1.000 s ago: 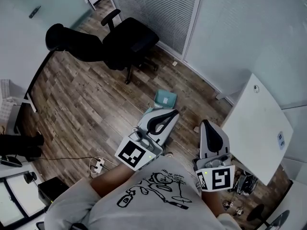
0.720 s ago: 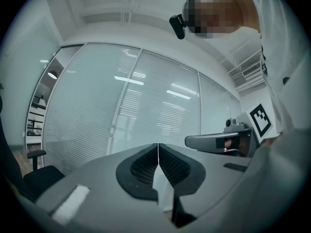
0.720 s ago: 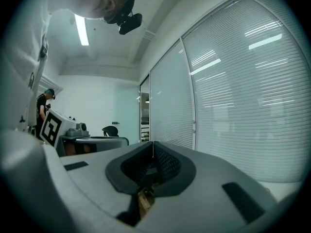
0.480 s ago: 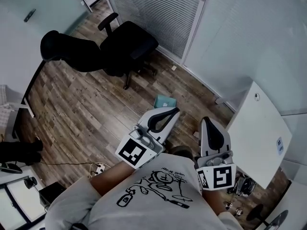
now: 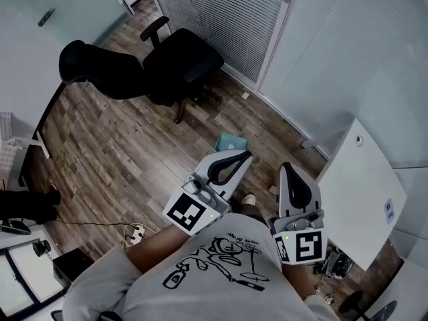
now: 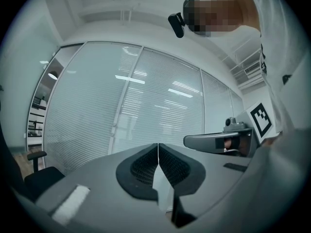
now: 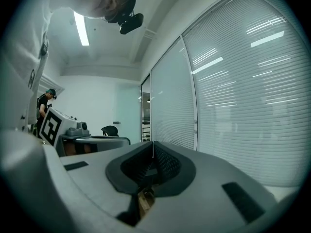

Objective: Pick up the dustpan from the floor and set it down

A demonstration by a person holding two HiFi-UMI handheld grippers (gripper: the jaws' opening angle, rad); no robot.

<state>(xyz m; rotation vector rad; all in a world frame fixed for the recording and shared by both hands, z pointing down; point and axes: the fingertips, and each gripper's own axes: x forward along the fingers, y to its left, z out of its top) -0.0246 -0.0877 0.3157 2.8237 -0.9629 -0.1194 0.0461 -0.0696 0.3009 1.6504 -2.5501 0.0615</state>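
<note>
Wood-plank flooring [image 5: 127, 146] runs through this office up to a glass wall hung with closed blinds [image 5: 221, 19]. Close to those blinds stands a black office chair [image 5: 174, 62], its backrest tipped well over to one side. On the person's side of the chair, a short way from its wheeled base, a teal dustpan [image 5: 231, 141] lies flat on the boards with nothing touching it.

Further from the chair again, the left gripper [image 5: 245, 155] is held in the air with its tips just short of the dustpan as seen from above. It points out across the room rather than down. Its tongs are pressed together with nothing between them. The right gripper [image 5: 286, 168] is held beside it, also closed and empty. Beyond that one, on the side away from the chair, is a white table [image 5: 361, 186]. A white power strip [image 5: 136, 231] sits on the floor.
</note>
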